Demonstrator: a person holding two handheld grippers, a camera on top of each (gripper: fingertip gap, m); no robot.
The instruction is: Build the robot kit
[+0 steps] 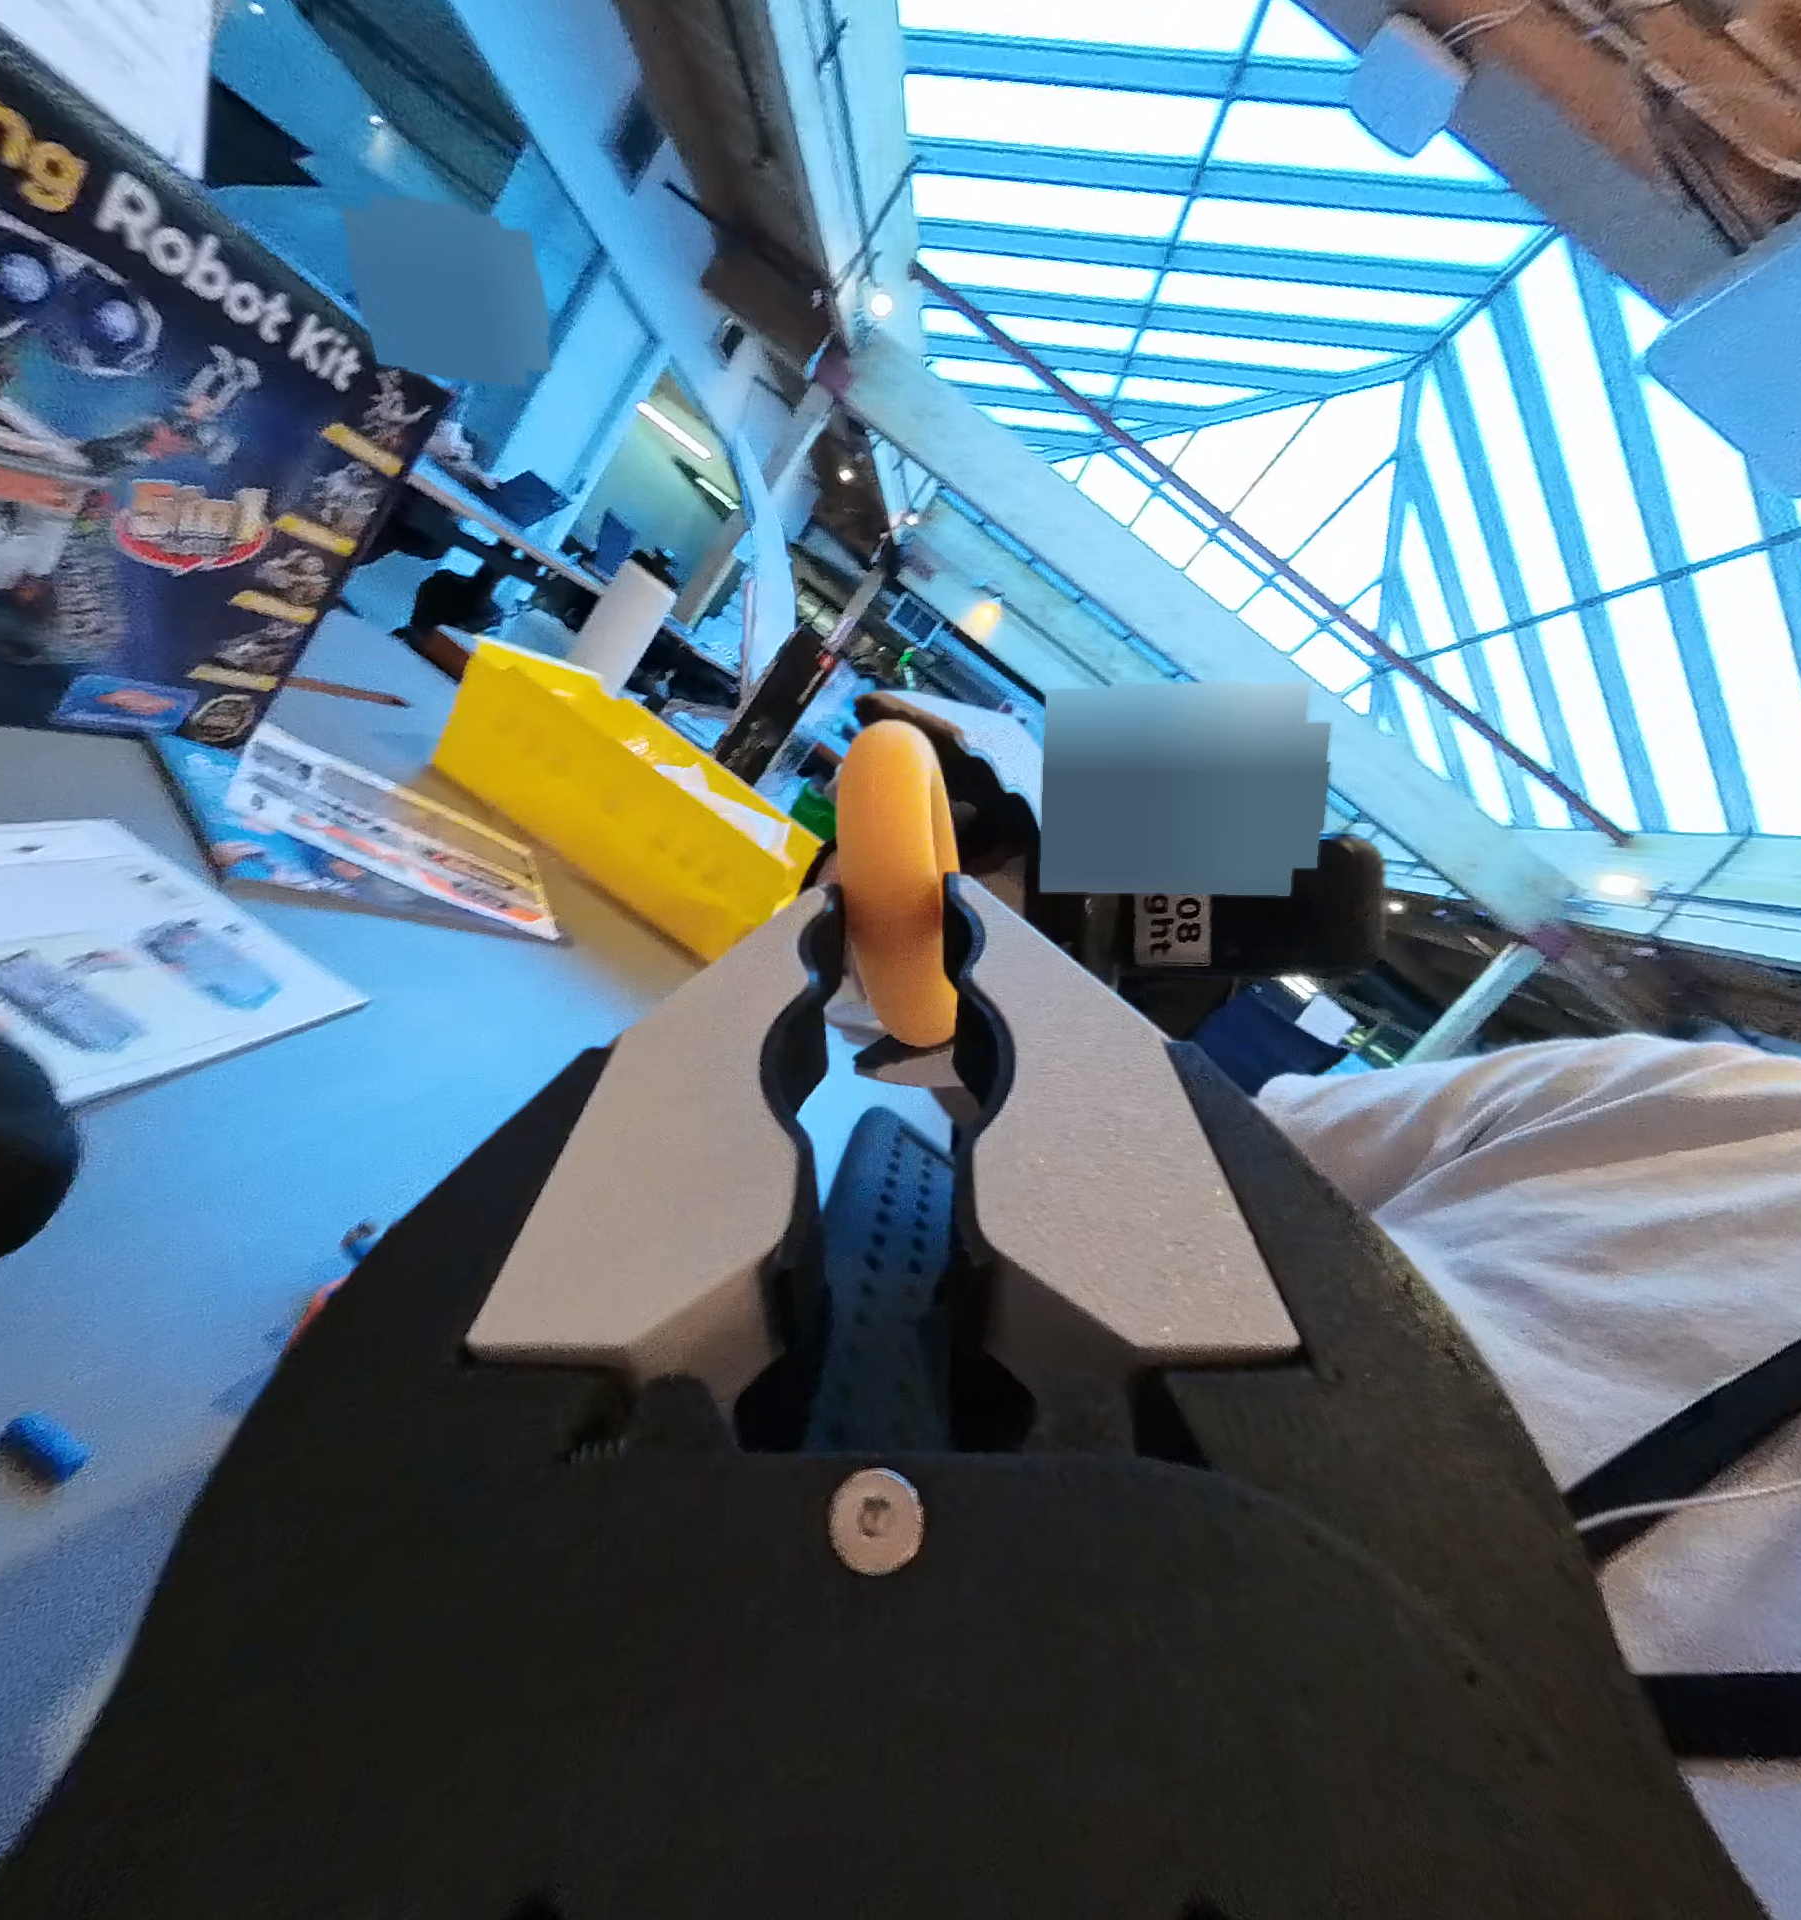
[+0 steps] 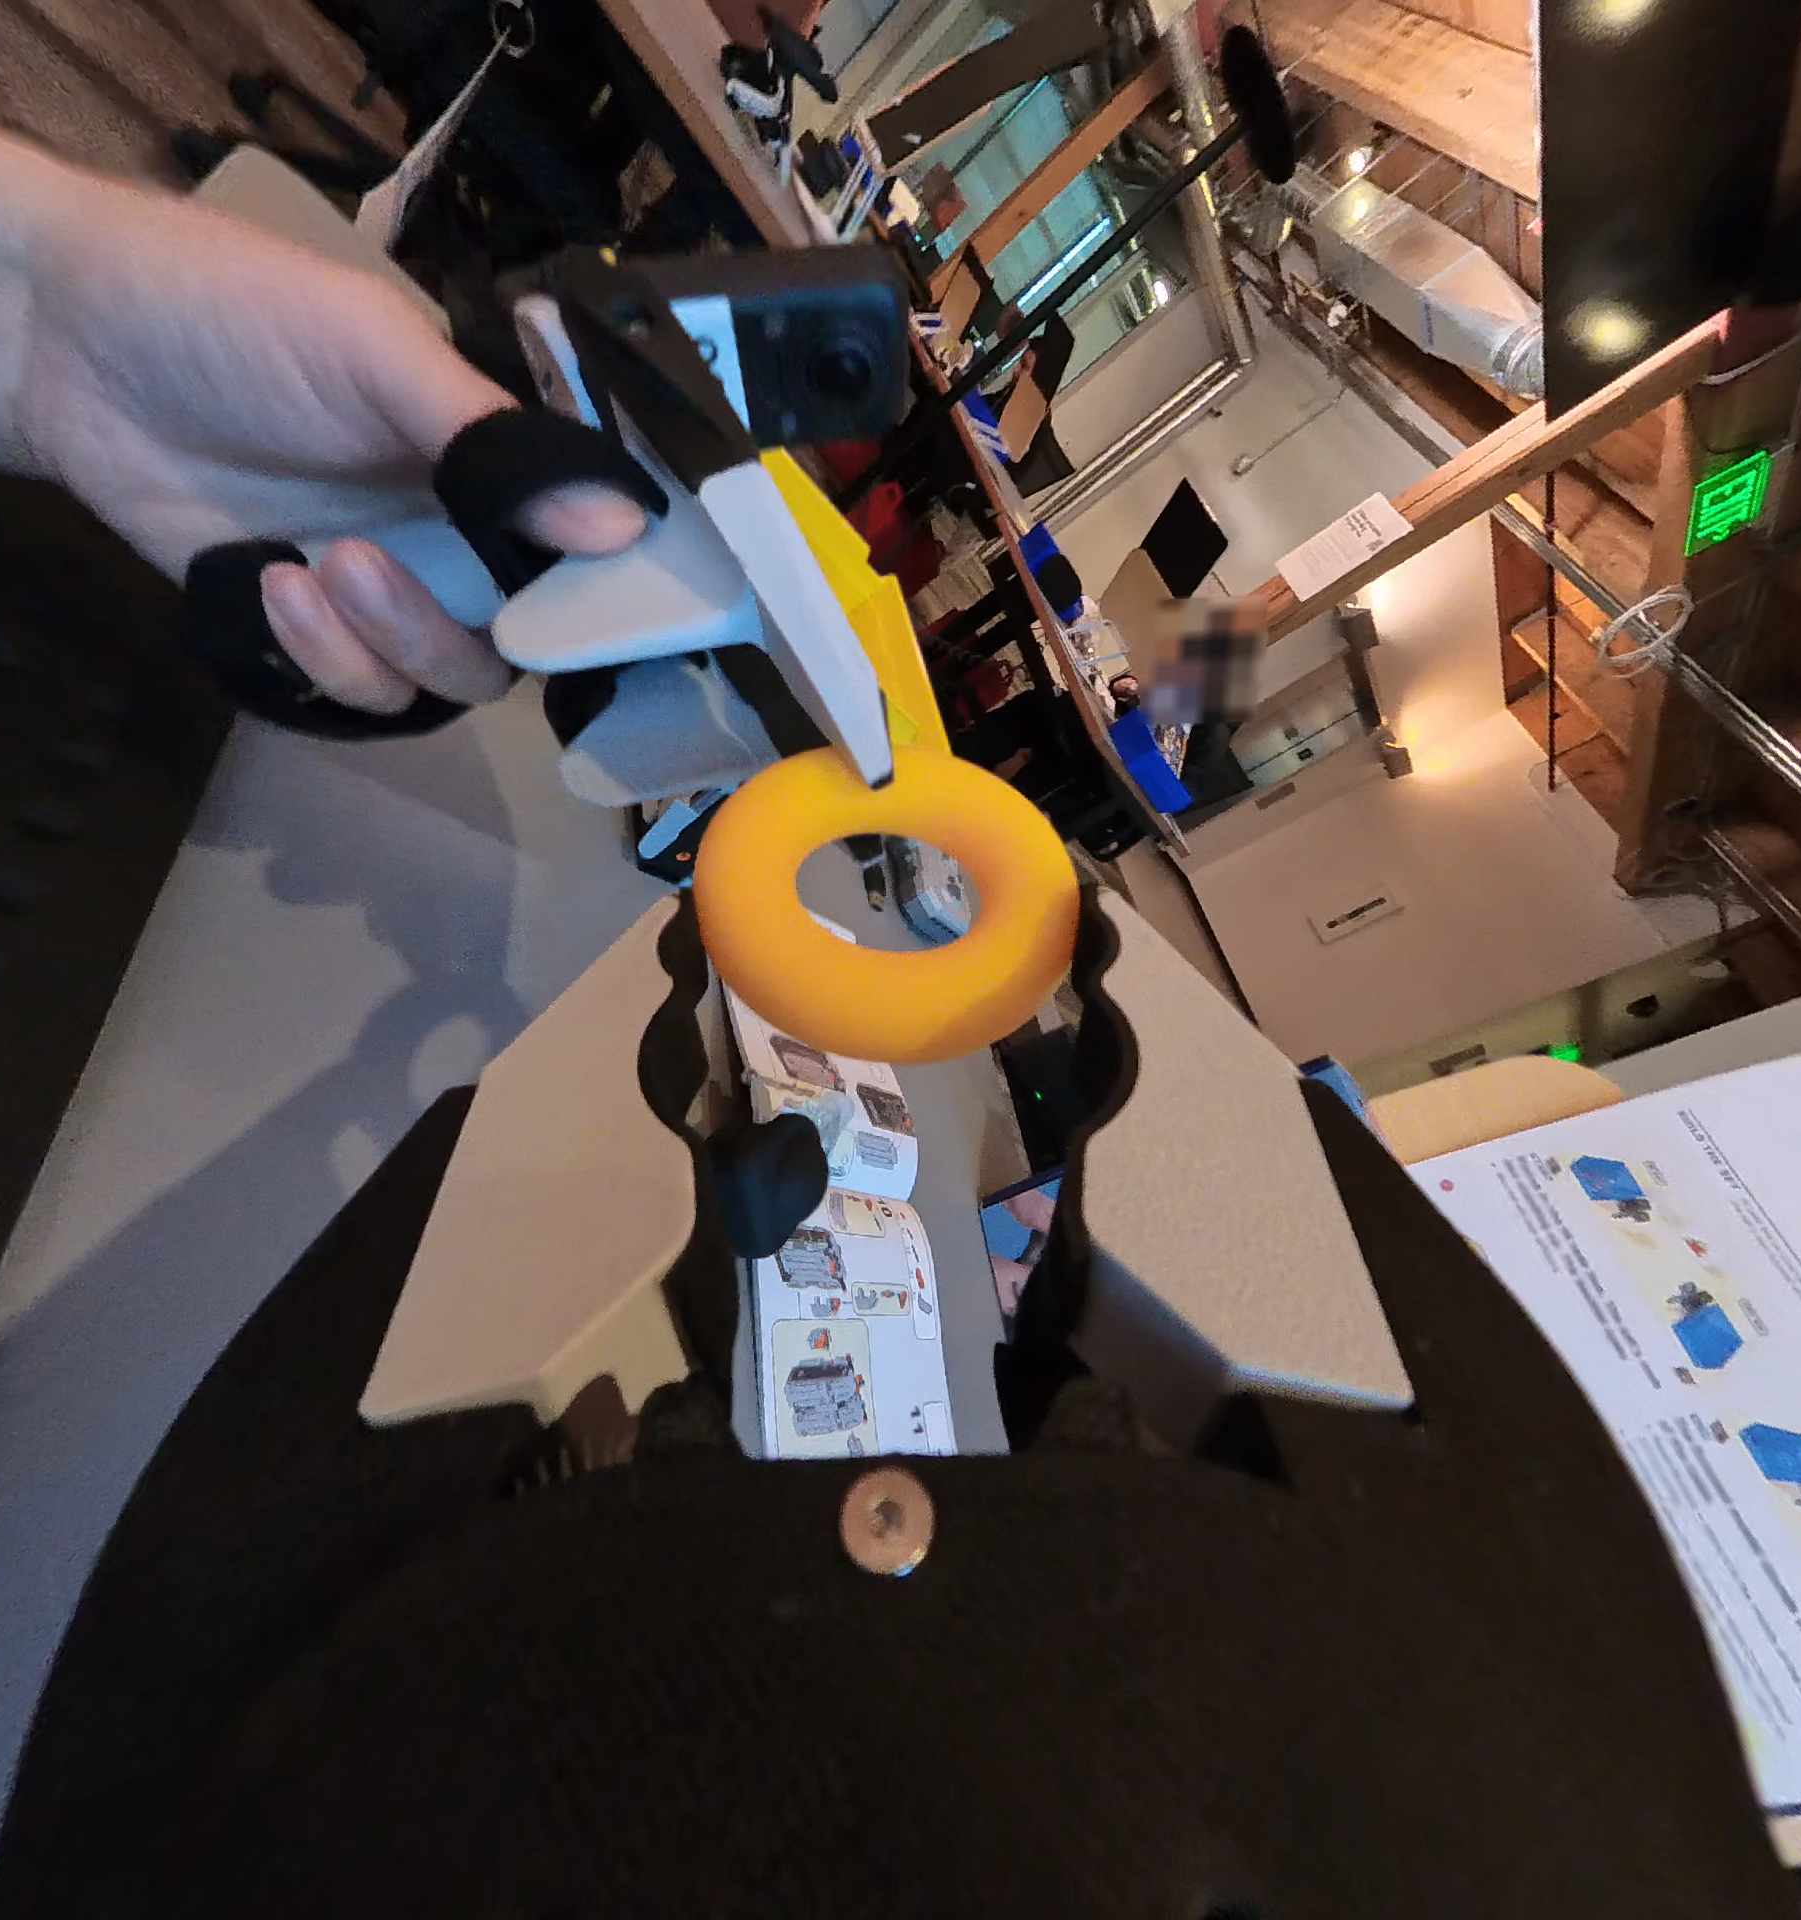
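Observation:
An orange ring (image 1: 885, 831) is held off the table between both grippers. My left gripper (image 1: 891, 914) is shut on its rim; the ring shows edge-on between the grey fingertips. In the right wrist view the ring (image 2: 875, 997) faces the camera. My right gripper (image 2: 885, 925) spans its outer edge with a fingertip touching each side. The left gripper (image 2: 875, 774), held by a hand (image 2: 200, 364), pinches the ring's top edge there. The right gripper's black body (image 1: 1083, 935) sits just behind the ring.
On the grey table (image 1: 200, 1195) are a yellow bin (image 1: 605, 790), a dark printed box (image 1: 148, 416), instruction sheets (image 1: 96, 935) (image 2: 1706, 1351), an open booklet (image 2: 844, 1299), a small blue piece (image 1: 39, 1444) and a black knob-like part (image 2: 771, 1174). A light sleeve (image 1: 1550, 1247) is at right. Only a small space, under 4 cm, lies between the two pairs of fingers. Left tips and right tips are each some 20 cm from the small blue piece (image 1: 39, 1444).

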